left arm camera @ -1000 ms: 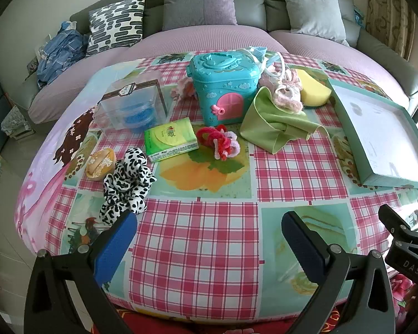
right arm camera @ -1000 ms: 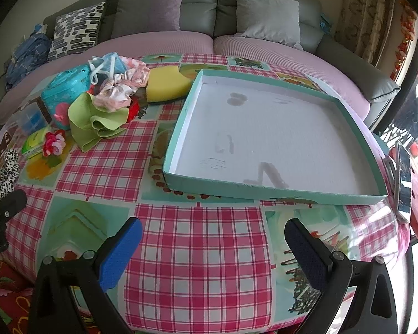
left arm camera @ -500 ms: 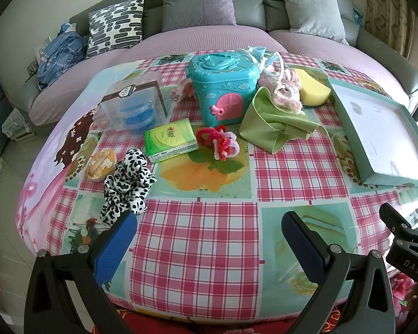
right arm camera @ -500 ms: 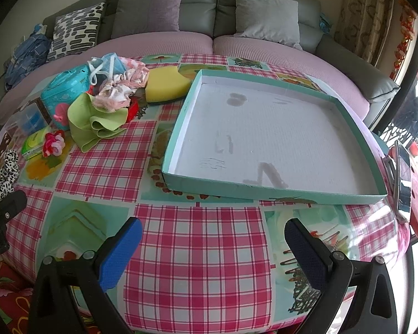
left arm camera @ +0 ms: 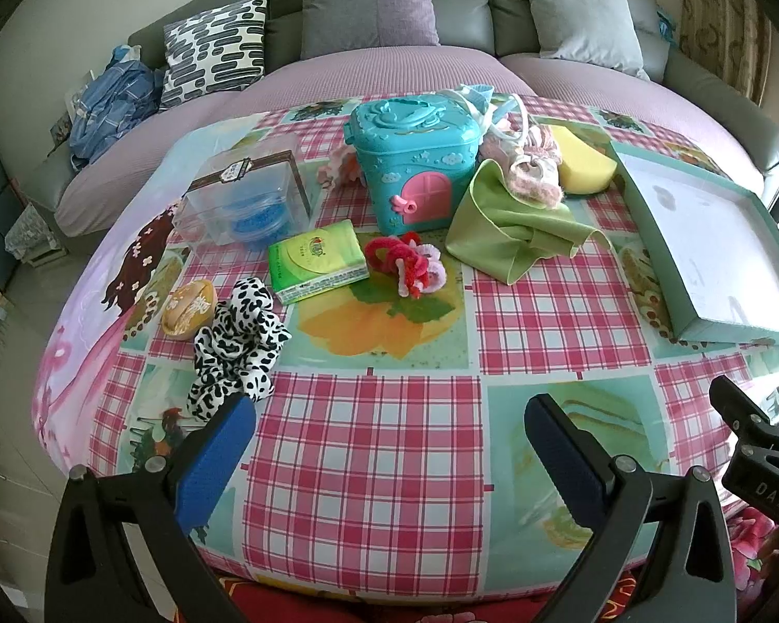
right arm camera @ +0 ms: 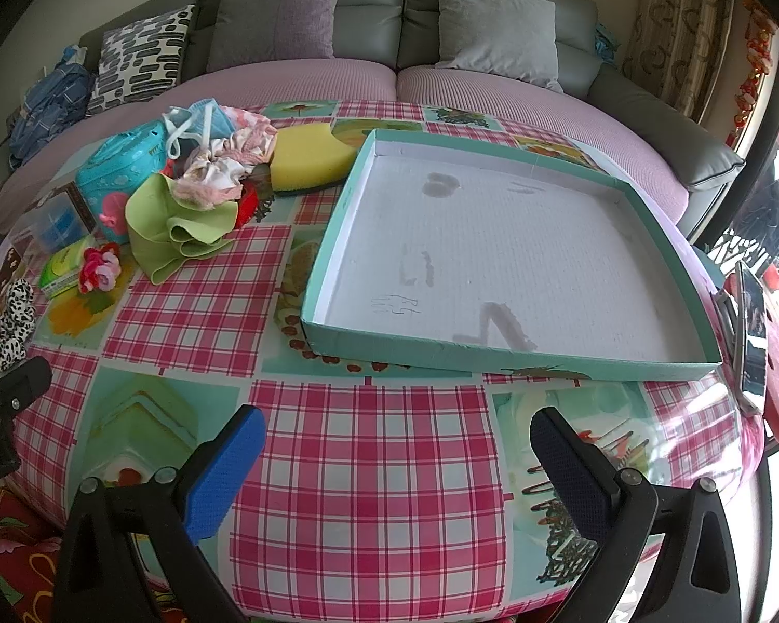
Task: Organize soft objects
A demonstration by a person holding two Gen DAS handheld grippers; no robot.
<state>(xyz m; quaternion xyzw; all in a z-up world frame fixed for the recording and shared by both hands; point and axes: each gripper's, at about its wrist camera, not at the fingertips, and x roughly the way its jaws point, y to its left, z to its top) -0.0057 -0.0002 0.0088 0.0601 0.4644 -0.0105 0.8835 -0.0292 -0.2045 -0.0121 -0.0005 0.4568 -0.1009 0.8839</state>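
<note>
Both the left gripper (left arm camera: 389,446) and right gripper (right arm camera: 397,459) are hovering wide open and empty over the desk (right arm camera: 358,467), soft objects clustering upper left: green cloth (right arm camera: 176,228), yellow sponge (right arm camera: 311,161), spotted scrunchie (left arm camera: 236,337).

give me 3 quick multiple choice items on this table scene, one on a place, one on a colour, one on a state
1. What lies just in front of the teal toy house?
A. red and pink pipe-cleaner flower
B. yellow sponge
C. spotted scrunchie

2. What colour is the crumpled cloth?
A. blue
B. light green
C. white

3. How are the right gripper jaws?
A. shut on the cloth
B. shut, empty
C. open, empty

Key: 1 A, the flower sits below the pink door; 2 B, its folds are light green; 3 C, only tablecloth shows between the pads.
</note>
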